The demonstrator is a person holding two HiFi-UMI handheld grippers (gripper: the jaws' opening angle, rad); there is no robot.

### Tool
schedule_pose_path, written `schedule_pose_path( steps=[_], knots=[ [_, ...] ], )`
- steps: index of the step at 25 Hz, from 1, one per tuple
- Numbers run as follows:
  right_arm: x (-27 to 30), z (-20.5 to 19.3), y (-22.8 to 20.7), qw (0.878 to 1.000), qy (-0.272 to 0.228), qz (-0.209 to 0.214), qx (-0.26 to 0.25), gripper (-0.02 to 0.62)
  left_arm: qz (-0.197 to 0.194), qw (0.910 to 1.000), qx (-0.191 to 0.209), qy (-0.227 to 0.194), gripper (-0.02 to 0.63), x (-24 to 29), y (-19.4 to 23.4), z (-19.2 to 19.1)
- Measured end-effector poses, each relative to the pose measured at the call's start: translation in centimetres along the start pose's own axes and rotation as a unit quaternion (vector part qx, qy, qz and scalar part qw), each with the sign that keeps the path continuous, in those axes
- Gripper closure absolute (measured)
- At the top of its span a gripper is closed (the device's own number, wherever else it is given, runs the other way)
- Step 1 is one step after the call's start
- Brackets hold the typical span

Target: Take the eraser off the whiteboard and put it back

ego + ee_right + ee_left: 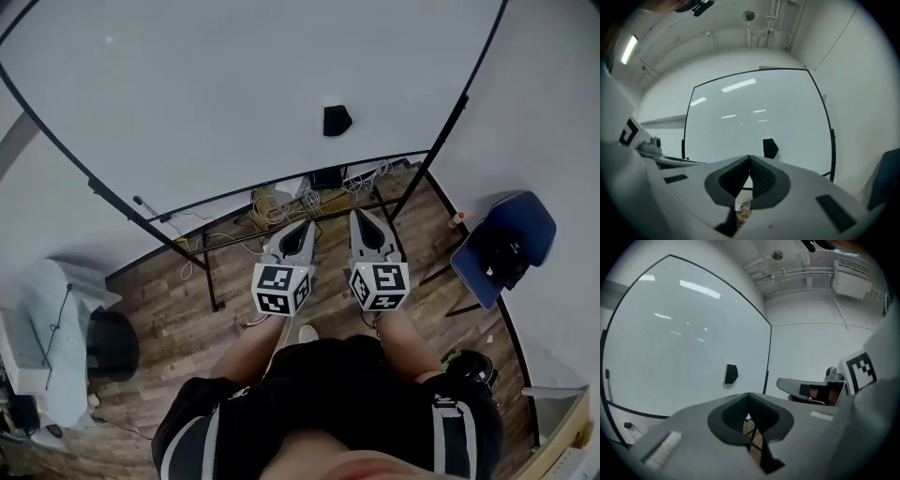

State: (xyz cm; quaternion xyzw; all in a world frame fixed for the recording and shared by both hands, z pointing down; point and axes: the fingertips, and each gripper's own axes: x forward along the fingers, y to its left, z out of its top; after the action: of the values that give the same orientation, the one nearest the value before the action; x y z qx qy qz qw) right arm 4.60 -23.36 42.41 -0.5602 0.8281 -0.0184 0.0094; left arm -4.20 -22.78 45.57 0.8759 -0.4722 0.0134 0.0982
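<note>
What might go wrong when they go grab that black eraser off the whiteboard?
1. The left gripper and the right gripper are both shut and not at the eraser. If they don't open first, they may just bump it off the whiteboard.
2. Loose cables lie on the floor under the board. Stepping closer might snag them.

Whiteboard (187, 94) on stand; wooden floor (169, 328) beneath
Black eraser (337, 120) clings to board, ahead of right gripper (362, 217); cable tangle (267, 208) on floor just beyond left gripper (305, 227).
</note>
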Motion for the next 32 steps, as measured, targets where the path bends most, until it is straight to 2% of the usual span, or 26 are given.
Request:
schedule_pose_path(
  steps=[7, 11, 18, 27, 32],
  knots=[
    [3.0, -0.5, -1.7, 1.000, 0.012, 0.004, 0.004, 0.589, 0.010, 0.9999, -0.006, 0.005, 0.597, 2.2, 1.4, 0.2],
    [5.3, 0.8, -2.5, 1.000, -0.012, 0.025, -0.002, 0.589, 0.033, 0.9994, 0.009, -0.005, 0.597, 3.5, 2.4, 1.6],
    [9.0, 1.2, -6.0, 1.000, -0.013, 0.023, 0.001, 0.589, 0.078, 0.9968, 0.010, -0.016, 0.597, 6.2, 4.2, 3.3],
    [12.6, 0.9, -7.2, 0.998, -0.013, 0.062, 0.016, 0.589, 0.102, 0.9948, -0.002, -0.006, 0.597, 9.5, 5.4, 3.3],
    [14.3, 0.6, -7.6, 0.997, -0.012, 0.076, 0.019, 0.589, 0.111, 0.9937, 0.007, -0.008, 0.597, 10.5, 6.0, 3.8]
  ],
)
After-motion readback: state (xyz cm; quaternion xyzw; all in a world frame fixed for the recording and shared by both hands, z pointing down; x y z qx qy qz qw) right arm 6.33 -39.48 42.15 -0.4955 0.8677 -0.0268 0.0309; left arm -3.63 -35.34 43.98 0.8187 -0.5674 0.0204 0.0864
